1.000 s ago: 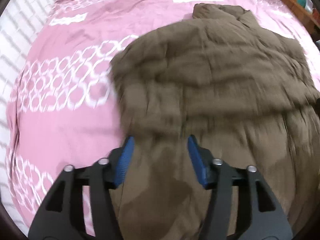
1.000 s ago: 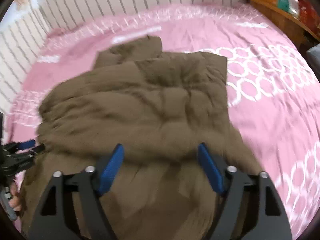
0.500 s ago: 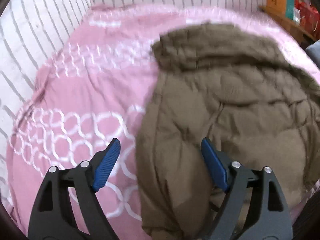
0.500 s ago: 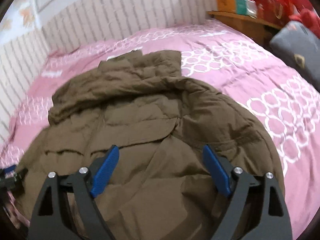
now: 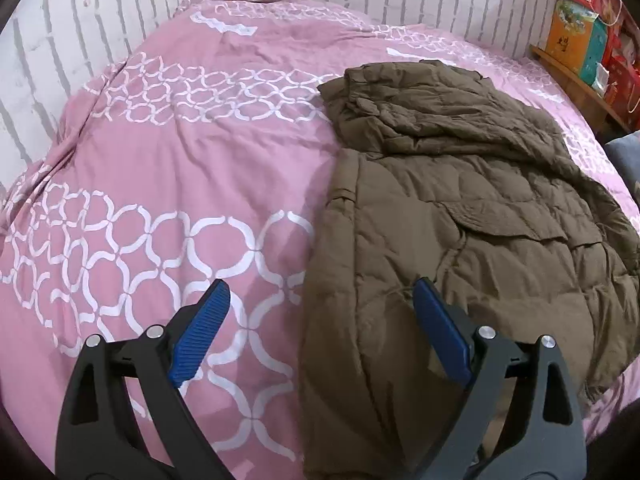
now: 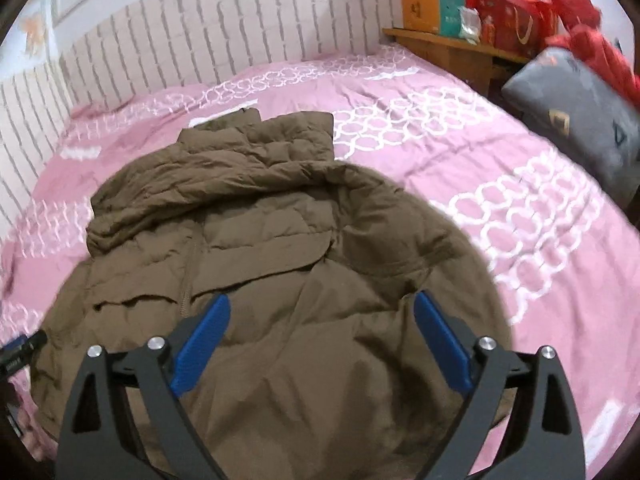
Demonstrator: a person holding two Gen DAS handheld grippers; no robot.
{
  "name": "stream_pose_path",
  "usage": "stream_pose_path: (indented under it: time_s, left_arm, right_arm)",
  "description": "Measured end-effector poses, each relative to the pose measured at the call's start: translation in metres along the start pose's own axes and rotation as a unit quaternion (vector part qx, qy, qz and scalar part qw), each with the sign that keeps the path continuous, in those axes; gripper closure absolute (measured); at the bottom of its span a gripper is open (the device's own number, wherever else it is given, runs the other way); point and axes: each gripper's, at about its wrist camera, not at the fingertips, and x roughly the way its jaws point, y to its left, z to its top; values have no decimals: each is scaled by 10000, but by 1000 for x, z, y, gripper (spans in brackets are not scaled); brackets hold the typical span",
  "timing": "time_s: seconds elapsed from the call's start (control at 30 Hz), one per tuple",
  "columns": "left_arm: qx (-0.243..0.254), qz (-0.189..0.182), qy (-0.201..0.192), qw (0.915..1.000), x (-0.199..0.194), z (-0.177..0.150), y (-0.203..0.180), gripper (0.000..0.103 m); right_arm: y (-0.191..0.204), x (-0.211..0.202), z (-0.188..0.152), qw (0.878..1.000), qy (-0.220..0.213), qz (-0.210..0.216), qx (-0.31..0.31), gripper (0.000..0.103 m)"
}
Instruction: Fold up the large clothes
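Note:
A brown quilted jacket (image 5: 460, 220) lies folded in a rough heap on the pink bed cover (image 5: 180, 160). It also shows in the right wrist view (image 6: 280, 240). My left gripper (image 5: 320, 300) is open and empty, held above the jacket's left edge. My right gripper (image 6: 320, 312) is open and empty, held above the jacket's near part. The tip of the left gripper (image 6: 20, 350) shows at the left edge of the right wrist view.
A white striped wall (image 6: 180, 40) runs along the far and left sides of the bed. A wooden shelf (image 6: 460, 46) with coloured boxes and red bags stands at the far right. A grey cushion (image 6: 580, 120) lies at the right edge of the bed.
Both grippers have pulled back and risen from the jacket, and both jaws have opened wider. The jacket now lies still on the bed.

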Motion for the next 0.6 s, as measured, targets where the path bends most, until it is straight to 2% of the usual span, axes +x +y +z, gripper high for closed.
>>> stream_pose_path:
  time_s: [0.07,0.13,0.2,0.27,0.33,0.4,0.47,0.6]
  left_arm:
    - [-44,-104,61,9999,1,-3,4,11]
    - [-52,-125,89,9999,3,-5,4,11]
    - [-5,-109,106,9999,4,-7,1,11]
    - [129,-91,109,9998,2,-10,-5,10]
    - [239,-199,112,9995,-3,-13,-12,8]
    - [297,-154,42,9994,-12,-16,-16,6]
    - [345,36,-37,9994,-22,-19,-17,4]
    - [191,244,76,9995,-29,-21,-16,3]
  right_arm:
    - [3,-11,8,9994,-112,-2,-327,10]
    - [3,-19,15,9976,-123,-178,-656,10]
    - [-4,-27,20,9970,-139,-128,-753,10]
    - [-13,-38,21,9966,-260,-105,-775,8]
    - [-25,-44,17,9968,-307,-70,-735,3]
    - [-37,-46,8,9967,-336,47,-738,2]
    - [-48,-41,-3,9963,-396,27,-760,2]
    - [-72,-9,-26,9986,-262,311,-340,2]
